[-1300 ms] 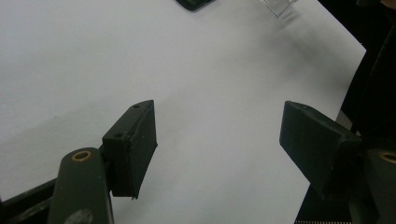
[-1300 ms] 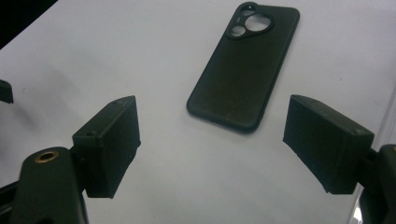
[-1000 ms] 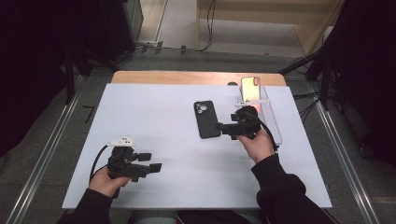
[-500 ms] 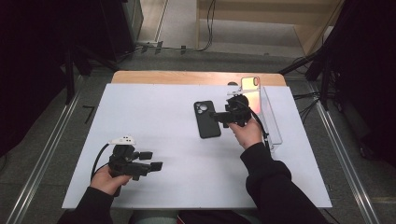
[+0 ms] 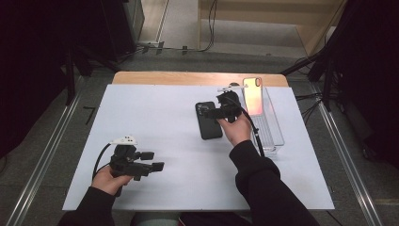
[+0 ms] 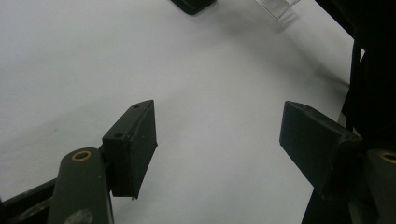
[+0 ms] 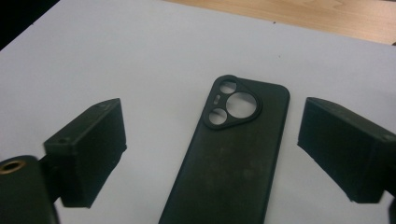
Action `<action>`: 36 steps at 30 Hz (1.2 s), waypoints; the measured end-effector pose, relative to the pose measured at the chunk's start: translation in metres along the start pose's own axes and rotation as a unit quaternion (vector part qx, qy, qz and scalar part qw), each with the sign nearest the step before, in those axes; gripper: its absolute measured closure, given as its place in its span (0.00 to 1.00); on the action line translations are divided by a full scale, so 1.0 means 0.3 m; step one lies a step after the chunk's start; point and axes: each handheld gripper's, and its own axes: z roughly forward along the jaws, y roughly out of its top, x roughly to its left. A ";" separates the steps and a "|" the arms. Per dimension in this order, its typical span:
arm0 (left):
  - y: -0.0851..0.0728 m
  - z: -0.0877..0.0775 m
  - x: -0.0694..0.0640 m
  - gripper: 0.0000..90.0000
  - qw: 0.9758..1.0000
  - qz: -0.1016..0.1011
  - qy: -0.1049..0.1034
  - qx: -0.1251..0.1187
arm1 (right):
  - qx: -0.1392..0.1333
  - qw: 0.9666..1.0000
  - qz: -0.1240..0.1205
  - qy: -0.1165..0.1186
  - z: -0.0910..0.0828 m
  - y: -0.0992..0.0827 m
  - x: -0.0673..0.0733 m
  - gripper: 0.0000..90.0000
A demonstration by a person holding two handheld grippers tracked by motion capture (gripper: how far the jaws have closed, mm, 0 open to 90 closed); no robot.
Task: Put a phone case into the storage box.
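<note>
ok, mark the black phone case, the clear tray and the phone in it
black phone case (image 7: 233,163), right gripper view, flat back.
clear tray (image 5: 275,141), high view, near rim.
phone (image 5: 253,95), high view, middle of its face.

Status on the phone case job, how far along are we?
Early stage. Done: nothing moved yet; the black phone case lies flat on the white table, and the phone stands in the clear tray. In hand: the right hand-held gripper is over the case, its jaws just opened wide to either side, not touching it. The left hand-held gripper waits open and empty. Left: grasping the case, and whatever follows.
</note>
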 end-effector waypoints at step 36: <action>0.008 0.011 -0.002 0.30 1.000 0.004 -0.009 0.002 | 0.008 0.998 0.023 -0.056 0.174 -0.024 0.003 0.00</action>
